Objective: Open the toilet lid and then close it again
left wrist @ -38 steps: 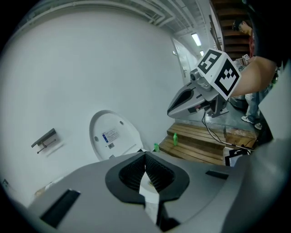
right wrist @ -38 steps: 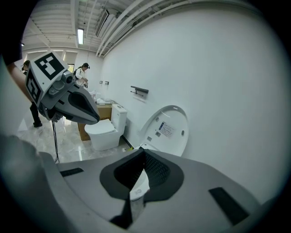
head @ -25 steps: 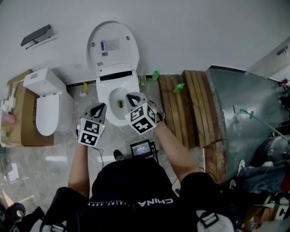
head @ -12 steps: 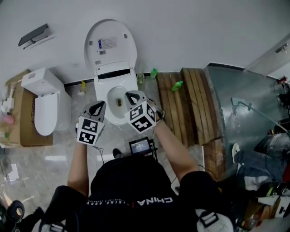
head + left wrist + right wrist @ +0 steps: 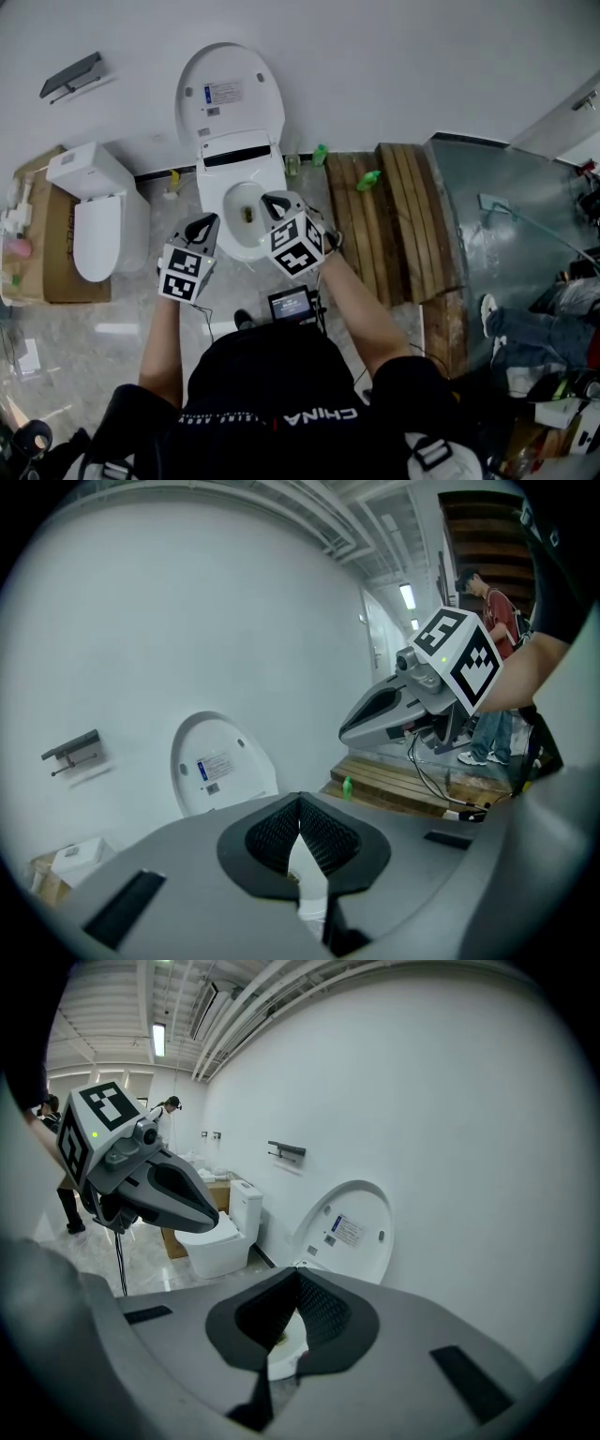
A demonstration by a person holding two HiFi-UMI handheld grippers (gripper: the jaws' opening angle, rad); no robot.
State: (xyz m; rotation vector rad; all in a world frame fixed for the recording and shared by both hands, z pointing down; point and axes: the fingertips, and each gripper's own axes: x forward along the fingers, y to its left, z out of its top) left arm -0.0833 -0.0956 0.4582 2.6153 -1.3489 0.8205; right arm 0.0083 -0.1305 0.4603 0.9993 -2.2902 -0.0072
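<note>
Toilet lid: it stands raised against the white wall, upper centre of the head view. The print on the label on its inner face is too small for me to read.
Toilet bowl: it lies open just below the lid, centre of the frame. My two grippers cover its near rim. There is a small yellowish spot inside that I cannot identify.
My left gripper: it sits left of centre, by the bowl's front left edge. In its own view the jaws are pressed together at the tips and hold nothing. Only a sliver of white bowl shows behind them.
My right gripper: it hangs over the bowl's right rim, its jaws likewise closed and empty. I cannot tell whether it touches the rim.
Second toilet: it is at the left of the frame with its lid down, and it hides part of a cardboard box.
Wooden planks: they lie right of the bowl, with a green bottle at their far end.
Lower right corner: dark clutter, cut off by the frame and hard to make out.
</note>
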